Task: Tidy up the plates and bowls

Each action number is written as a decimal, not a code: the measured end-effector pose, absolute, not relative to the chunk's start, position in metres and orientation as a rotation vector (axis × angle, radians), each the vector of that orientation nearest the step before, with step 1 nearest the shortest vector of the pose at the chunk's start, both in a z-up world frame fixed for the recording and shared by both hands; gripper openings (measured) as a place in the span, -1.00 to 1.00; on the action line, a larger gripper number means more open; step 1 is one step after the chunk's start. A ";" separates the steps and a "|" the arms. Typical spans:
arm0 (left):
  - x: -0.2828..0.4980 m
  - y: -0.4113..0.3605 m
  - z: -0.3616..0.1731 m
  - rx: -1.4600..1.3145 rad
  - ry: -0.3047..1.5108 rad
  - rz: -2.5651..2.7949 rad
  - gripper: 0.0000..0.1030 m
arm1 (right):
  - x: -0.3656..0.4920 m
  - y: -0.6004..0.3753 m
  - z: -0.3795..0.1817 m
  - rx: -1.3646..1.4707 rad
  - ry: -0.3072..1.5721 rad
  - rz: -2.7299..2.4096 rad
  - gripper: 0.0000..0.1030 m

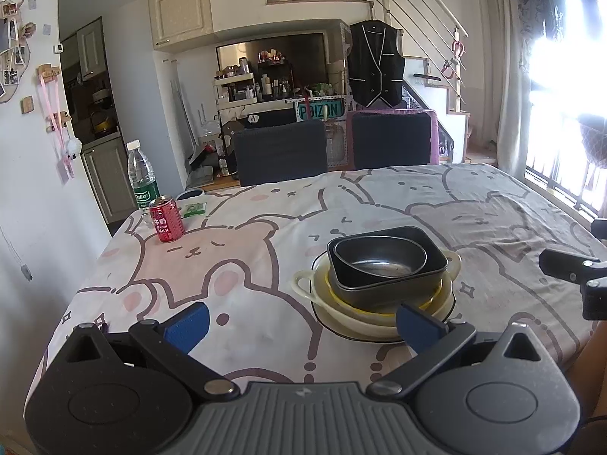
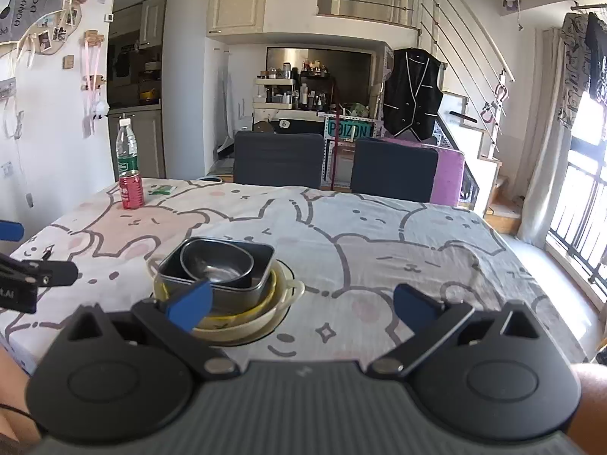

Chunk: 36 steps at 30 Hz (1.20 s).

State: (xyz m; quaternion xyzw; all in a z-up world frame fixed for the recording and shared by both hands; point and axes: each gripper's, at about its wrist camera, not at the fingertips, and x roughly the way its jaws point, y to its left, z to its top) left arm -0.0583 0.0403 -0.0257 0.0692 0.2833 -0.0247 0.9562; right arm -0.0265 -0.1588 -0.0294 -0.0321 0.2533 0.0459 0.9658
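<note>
One stack of dishes stands on the table near its front edge. A small dark oval bowl sits inside a dark rectangular dish. Under them are a yellow-rimmed bowl, a cream handled bowl and a cream plate. My left gripper is open and empty, low in front of the stack and to its left. My right gripper is open and empty, in front of the stack and to its right.
A red drink can, a clear water bottle and a green packet stand at the table's far left corner. Two dark chairs stand behind the table. A bear-print cloth covers the table.
</note>
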 end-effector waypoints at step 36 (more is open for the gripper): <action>-0.058 0.042 -0.027 0.128 0.583 -0.049 1.00 | -0.027 -0.157 -0.034 -0.068 0.528 0.108 0.99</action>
